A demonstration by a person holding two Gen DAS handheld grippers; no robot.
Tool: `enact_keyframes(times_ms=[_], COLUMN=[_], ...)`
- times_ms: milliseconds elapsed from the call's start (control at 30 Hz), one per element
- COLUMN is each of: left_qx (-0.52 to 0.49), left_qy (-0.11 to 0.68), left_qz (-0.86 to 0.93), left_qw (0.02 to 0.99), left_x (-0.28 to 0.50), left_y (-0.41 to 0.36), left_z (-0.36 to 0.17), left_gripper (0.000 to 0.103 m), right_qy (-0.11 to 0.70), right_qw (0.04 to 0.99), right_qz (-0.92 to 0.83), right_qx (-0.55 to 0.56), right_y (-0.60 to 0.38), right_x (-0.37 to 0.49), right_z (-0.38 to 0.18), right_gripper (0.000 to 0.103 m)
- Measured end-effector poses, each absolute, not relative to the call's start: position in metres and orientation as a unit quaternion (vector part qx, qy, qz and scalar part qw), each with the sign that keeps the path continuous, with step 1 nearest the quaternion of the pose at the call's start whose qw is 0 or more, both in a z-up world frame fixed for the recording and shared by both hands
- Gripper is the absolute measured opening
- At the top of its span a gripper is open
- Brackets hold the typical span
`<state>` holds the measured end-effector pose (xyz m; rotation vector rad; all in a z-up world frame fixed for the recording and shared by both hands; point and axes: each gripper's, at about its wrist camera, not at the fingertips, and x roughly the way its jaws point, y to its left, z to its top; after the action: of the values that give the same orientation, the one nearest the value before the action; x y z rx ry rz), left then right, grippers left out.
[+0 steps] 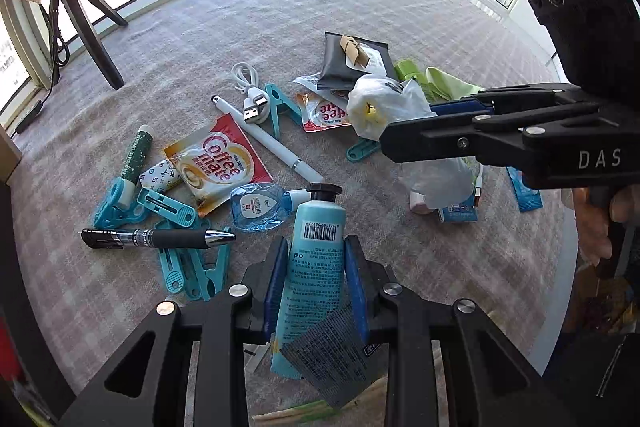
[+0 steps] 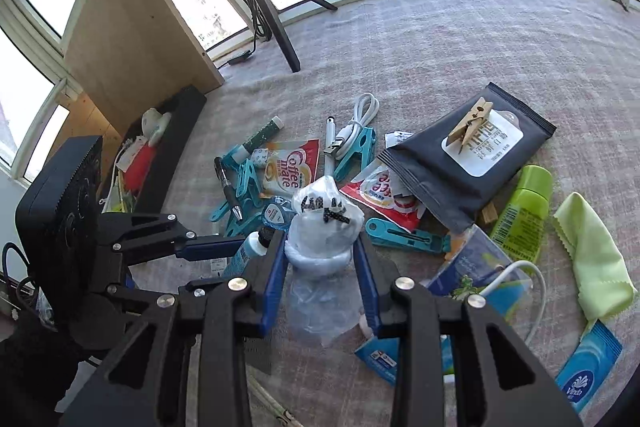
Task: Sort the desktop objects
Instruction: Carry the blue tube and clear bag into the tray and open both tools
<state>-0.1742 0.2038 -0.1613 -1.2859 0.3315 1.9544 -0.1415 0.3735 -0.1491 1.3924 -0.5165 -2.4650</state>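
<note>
My left gripper [image 1: 316, 251] is shut on a light blue hand-cream tube [image 1: 316, 259] with a black cap, held above the cloth; it also shows in the right wrist view [image 2: 244, 253]. My right gripper [image 2: 322, 251] is shut on a crumpled clear plastic bag [image 2: 324, 223] with black print; the bag also shows in the left wrist view [image 1: 380, 103], at that gripper's tip [image 1: 404, 139]. The two grippers are close together above a pile of small desktop objects.
On the cloth lie a Coffee mate sachet [image 1: 218, 163], black pen [image 1: 156, 238], white stylus [image 1: 268, 139], USB cable [image 1: 252, 95], teal clips [image 1: 188, 263], black wipes pack [image 2: 468, 155], green bottle [image 2: 524, 211], green cloth [image 2: 592, 259]. A tripod [image 1: 88, 23] stands far left, a black tray [image 2: 160, 155] by a wooden box.
</note>
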Motion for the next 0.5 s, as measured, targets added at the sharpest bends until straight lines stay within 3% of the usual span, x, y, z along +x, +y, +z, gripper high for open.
enact_keyframes(times_ms=[300,500], left_qx=[-0.431,-0.394], left_qy=[0.046,0.020], left_qz=[0.835,0.874], left_qw=[0.338,0.283], left_x=[-0.177,-0.163], left_y=[0.161,0.090], left_z=[-0.087,-0.046], left_gripper=[0.027,0.027], right_qy=[-0.197,-0.184], right_qw=[0.136,0.181], right_qz=[-0.878,-0.884], right_qx=[0.415,0.390], right_y=[0.371,0.320], right_x=[-0.128,-0.136], right_z=[-0.086,-0.052], right_gripper=[0.033,0.033])
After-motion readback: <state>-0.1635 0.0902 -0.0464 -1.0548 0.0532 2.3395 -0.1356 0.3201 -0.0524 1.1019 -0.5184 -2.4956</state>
